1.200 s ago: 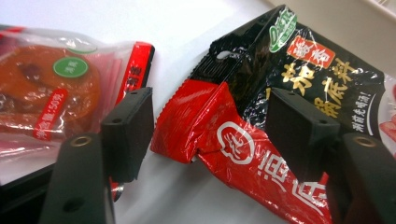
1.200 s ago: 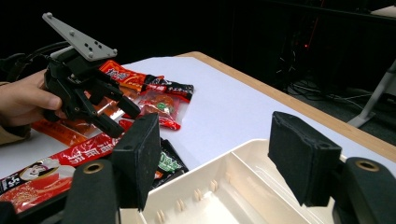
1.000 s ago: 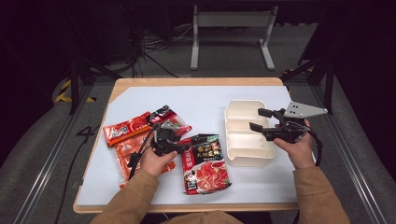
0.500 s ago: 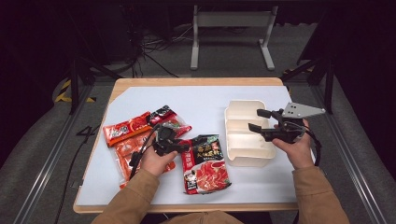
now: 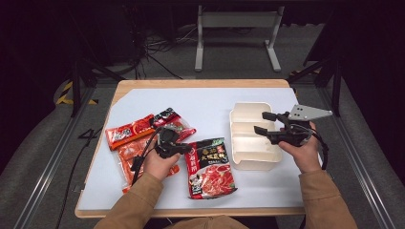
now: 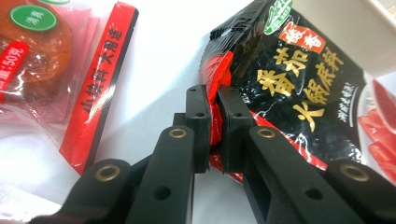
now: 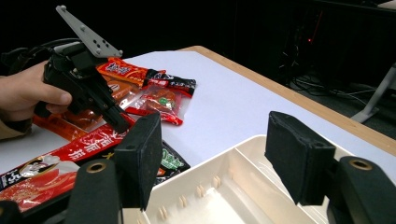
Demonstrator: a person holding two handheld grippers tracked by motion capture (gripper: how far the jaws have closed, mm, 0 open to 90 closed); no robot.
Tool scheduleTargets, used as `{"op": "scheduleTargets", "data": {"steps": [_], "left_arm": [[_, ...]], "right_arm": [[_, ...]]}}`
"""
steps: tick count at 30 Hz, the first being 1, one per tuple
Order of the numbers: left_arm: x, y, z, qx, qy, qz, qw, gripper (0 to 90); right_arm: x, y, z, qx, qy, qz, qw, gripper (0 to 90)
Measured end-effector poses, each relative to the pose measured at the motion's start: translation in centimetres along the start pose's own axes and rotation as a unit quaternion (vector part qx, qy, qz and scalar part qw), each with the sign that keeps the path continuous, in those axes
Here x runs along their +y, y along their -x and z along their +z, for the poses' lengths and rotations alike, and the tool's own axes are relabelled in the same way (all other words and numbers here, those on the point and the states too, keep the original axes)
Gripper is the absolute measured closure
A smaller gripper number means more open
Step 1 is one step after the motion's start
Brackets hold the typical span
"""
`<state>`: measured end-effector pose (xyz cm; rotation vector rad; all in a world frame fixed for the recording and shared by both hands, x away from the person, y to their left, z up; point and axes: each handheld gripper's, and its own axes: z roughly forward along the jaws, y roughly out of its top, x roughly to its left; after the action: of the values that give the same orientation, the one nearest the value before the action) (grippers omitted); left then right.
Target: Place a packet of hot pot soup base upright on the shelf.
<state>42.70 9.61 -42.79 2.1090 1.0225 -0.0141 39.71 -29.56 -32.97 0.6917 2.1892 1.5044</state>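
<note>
I am at the pick-up step: my left gripper [image 6: 212,126] has just been closing, and its jaws now pinch the top edge of the black hotpot packet [image 6: 299,93], the red seam squeezed between the pads. In the high view that packet [image 5: 210,167] lies flat on the table [image 5: 210,102], running from the pinch toward five o'clock. Next, I judge, I must lift without tearing the seam and carry it toward three o'clock into the white tray [image 5: 250,138]. Farther off, my right gripper [image 5: 263,122] hangs over the tray's far half, jaws wide apart with nothing between them. The red snack packets [image 5: 131,133] lie at ten o'clock.
</note>
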Motion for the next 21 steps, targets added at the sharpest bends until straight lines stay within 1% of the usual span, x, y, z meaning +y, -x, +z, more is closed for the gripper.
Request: {"op": "scheduleTargets", "data": {"steps": [2,3,7,10,11,14,15,17,19,21], "left_arm": [[0.1,0.2,-0.5,-0.003,0.009,0.002,0.9999,85.0],[0.1,0.2,-0.5,-0.003,0.009,0.002,0.9999,85.2],[0.3,1.0,-1.4,-0.010,0.031,0.003,0.9995,85.4],[0.6,1.6,-2.2,-0.008,0.044,0.014,0.9989,85.5],[0.6,1.8,-2.4,-0.011,0.047,0.012,0.9988,85.6],[0.8,2.3,-3.1,-0.013,0.059,0.021,0.9979,85.6],[0.9,2.6,-3.3,-0.013,0.064,0.023,0.9976,85.7],[1.0,3.0,-4.0,-0.008,0.076,0.032,0.9965,85.8],[1.1,3.6,-4.7,0.001,0.092,0.048,0.9946,85.9],[1.1,4.2,-5.3,0.003,0.106,0.056,0.9927,86.0]], "right_arm": [[0.0,0.0,0.0,0.000,0.001,-0.001,1.0000,39.3],[0.0,0.0,0.0,0.000,0.001,-0.001,1.0000,39.3],[0.1,0.0,-0.2,-0.001,0.007,-0.003,1.0000,41.6],[0.2,0.0,-0.4,-0.006,0.012,-0.003,0.9999,42.3],[0.2,0.0,-0.4,-0.005,0.015,0.000,0.9999,42.2],[0.3,0.0,-0.6,-0.007,0.017,0.001,0.9998,42.6],[0.3,0.0,-0.6,-0.007,0.018,0.000,0.9998,42.7],[0.4,0.0,-0.7,-0.008,0.018,0.002,0.9998,43.5],[0.5,0.0,-0.9,-0.007,0.019,0.005,0.9998,44.1],[0.5,-0.1,-1.0,-0.006,0.019,0.006,0.9998,44.5]]}}
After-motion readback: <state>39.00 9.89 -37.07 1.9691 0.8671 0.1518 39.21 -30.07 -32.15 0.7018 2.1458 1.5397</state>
